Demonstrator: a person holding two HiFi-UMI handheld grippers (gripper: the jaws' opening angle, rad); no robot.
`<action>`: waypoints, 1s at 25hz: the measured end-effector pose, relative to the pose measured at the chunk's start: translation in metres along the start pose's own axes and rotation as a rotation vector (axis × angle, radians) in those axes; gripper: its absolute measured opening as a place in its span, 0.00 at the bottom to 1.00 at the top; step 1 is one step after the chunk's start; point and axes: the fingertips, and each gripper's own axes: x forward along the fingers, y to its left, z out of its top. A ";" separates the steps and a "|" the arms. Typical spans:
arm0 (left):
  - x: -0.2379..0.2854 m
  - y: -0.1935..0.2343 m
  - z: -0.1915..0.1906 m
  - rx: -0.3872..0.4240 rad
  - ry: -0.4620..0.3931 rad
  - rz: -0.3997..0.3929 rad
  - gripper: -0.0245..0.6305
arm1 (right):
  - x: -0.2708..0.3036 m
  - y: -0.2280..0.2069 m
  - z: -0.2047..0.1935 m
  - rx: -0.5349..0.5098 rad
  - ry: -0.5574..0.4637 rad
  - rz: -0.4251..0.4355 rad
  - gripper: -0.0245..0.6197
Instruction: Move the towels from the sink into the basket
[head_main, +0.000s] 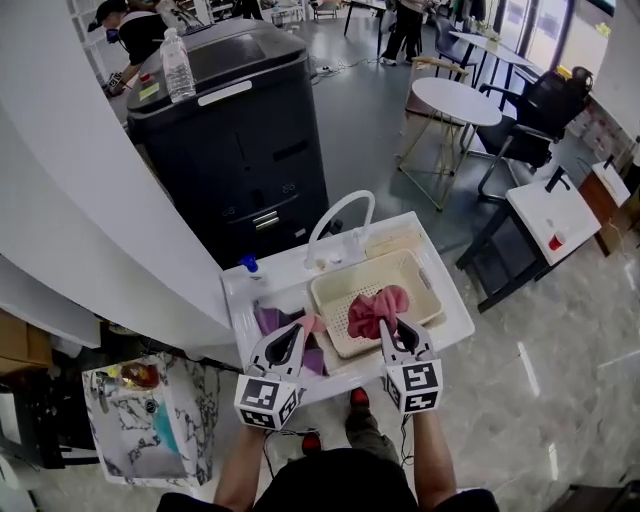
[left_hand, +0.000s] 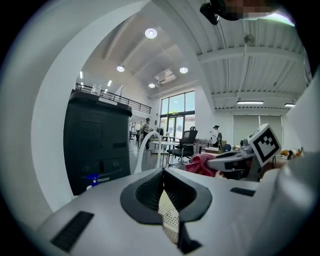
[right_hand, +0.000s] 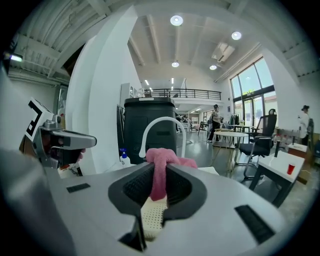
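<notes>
A cream perforated basket (head_main: 424, 280) sits on the right half of the white sink unit (head_main: 452, 322). Purple towels (head_main: 269, 320) lie in the sink basin to its left. My right gripper (head_main: 388, 326) (right_hand: 159, 175) is shut on a pink-red towel (head_main: 375, 311) (right_hand: 161, 167), which hangs over the basket. The left gripper view shows that towel (left_hand: 200, 164) at the right gripper's tip. My left gripper (head_main: 297, 330) (left_hand: 162, 172) hovers over the sink's edge beside the basket. Its jaws meet with nothing between them. A small pink bit (head_main: 313, 322) shows beside its tip.
A white arched faucet (head_main: 340, 213) rises behind the basket, with a blue-capped bottle (head_main: 250, 265) at the sink's back left corner. A tall black machine (head_main: 235, 140) stands behind. A marbled box (head_main: 150, 420) sits at the lower left; a round table (head_main: 455, 100) and chairs stand beyond.
</notes>
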 end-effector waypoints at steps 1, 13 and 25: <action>0.007 0.000 -0.002 -0.004 0.007 0.004 0.05 | 0.006 -0.005 -0.003 0.001 0.007 0.007 0.14; 0.080 -0.004 -0.047 -0.065 0.138 0.068 0.05 | 0.064 -0.049 -0.063 0.050 0.152 0.115 0.14; 0.111 0.015 -0.109 -0.144 0.234 0.172 0.05 | 0.116 -0.045 -0.128 0.033 0.291 0.277 0.14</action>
